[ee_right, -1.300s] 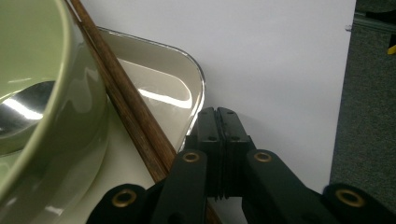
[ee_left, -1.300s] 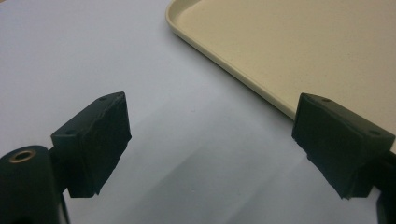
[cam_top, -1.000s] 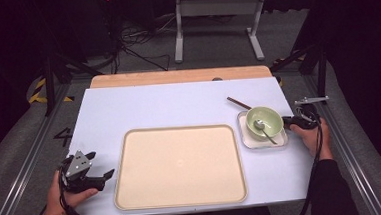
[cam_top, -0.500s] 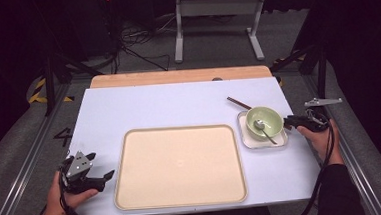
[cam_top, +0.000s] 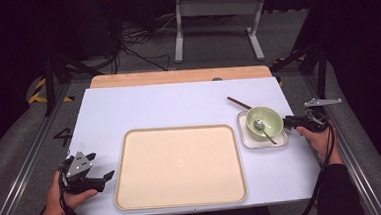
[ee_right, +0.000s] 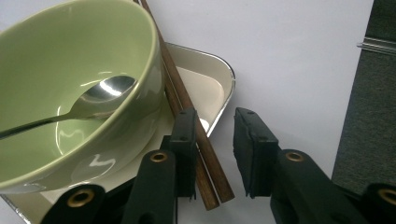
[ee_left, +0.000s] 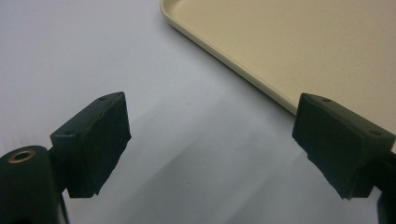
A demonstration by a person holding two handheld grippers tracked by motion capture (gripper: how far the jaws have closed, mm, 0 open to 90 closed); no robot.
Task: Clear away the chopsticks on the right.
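mostly bare white table [cam_top: 178, 108], dark room; both grippers' jaws spread, right's just opened beside chopsticks [ee_right: 187, 100].

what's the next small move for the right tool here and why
Probably close the right tool on the brown chopsticks. Its jaws have just been opening, the sticks lie between them against one pad, untouched by the other, resting across the small white tray beside the green bowl.

Dark room, grey floor [cam_top: 215, 46]
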